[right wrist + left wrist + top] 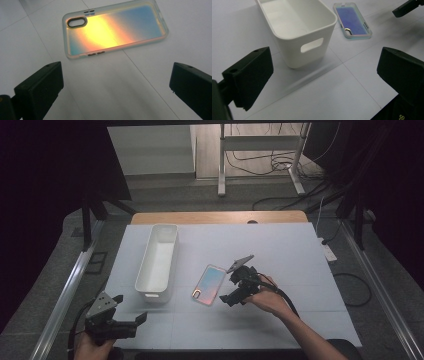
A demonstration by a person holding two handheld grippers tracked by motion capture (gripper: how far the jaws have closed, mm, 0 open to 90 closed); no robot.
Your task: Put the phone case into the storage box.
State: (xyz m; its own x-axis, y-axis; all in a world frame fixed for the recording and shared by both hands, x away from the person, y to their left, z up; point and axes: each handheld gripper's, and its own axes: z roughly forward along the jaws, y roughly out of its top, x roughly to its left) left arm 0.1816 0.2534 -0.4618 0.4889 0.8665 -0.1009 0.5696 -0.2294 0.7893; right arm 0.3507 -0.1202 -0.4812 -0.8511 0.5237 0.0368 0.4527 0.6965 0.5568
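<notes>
An iridescent phone case (208, 284) lies flat on the white table, its camera cutout toward the near end. My right gripper (229, 289) hovers just right of it, open, jaws pointing at the case with nothing between them. In the right gripper view the case (112, 27) lies ahead of the open right gripper (115, 87). My left gripper (130, 308) is open at the table's near-left corner, facing the white bin (156, 262). The left gripper view has the bin (329, 15) and the case (352, 21) beyond the open left gripper (324, 77).
The white bin is long, empty and has a handle slot (312, 45) in its near end wall. The white table top (280, 250) has bare room to the right and at the back. A jaw of the right gripper (404, 8) pokes in at the left gripper view's top right.
</notes>
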